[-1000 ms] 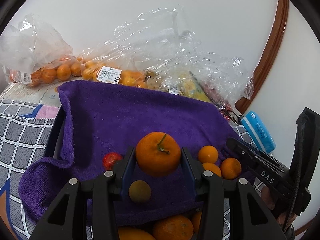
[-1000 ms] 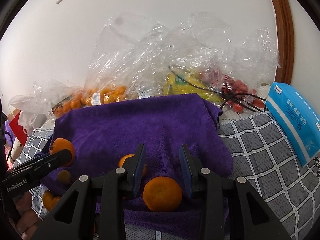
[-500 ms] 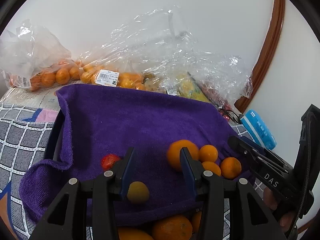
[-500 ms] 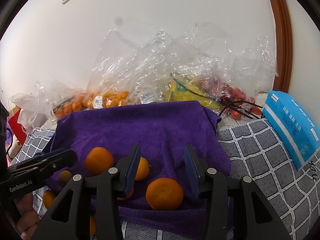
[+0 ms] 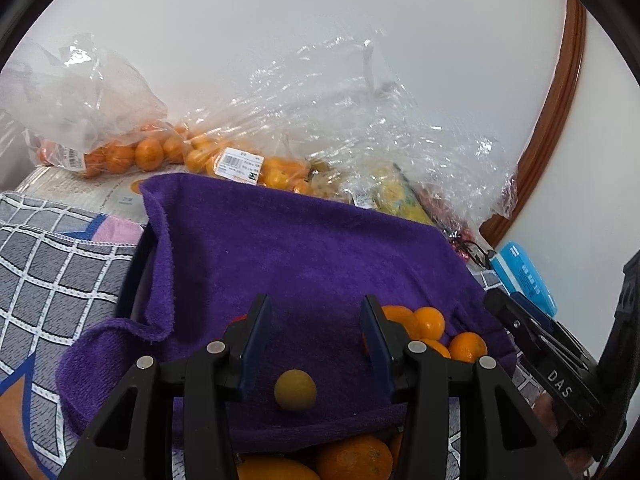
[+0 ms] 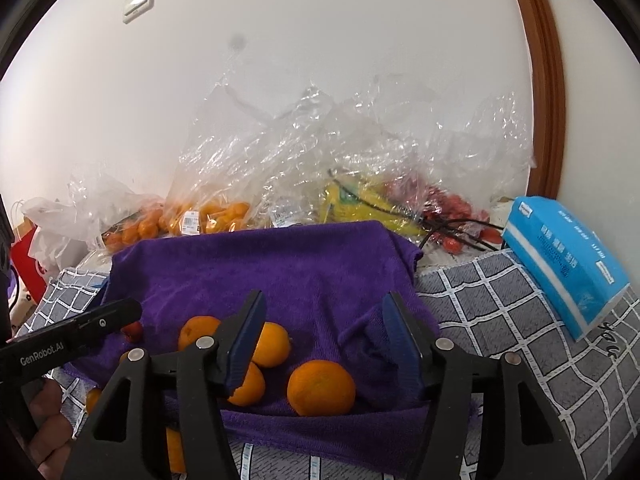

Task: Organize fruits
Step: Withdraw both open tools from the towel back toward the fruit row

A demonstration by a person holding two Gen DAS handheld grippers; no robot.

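A purple towel [image 5: 300,248] lines a dark tray. My left gripper [image 5: 316,340] hovers open over it with nothing between its jaws. Just below them lies a small yellow-green fruit [image 5: 295,390]. Several oranges [image 5: 430,322] are bunched at the towel's right. In the right wrist view my right gripper [image 6: 324,332] stands open, its jaws still opening. One orange [image 6: 321,388] rests on the towel below the jaws, untouched by the pads. More oranges [image 6: 272,344] lie behind its left finger. A red fruit [image 6: 134,330] sits by the left gripper's tip.
Clear plastic bags of oranges [image 5: 152,152], yellow fruit [image 6: 352,200] and red fruit [image 6: 452,208] are piled against the white wall behind the tray. A blue tissue pack [image 6: 568,256] lies on the grey checked cloth [image 6: 500,320] at the right. More oranges [image 5: 352,460] lie at the tray's near edge.
A second ago the left gripper held a large stemmed orange; it has let go, and the orange now lies among the others at the right. The right gripper's jaws have spread wider.
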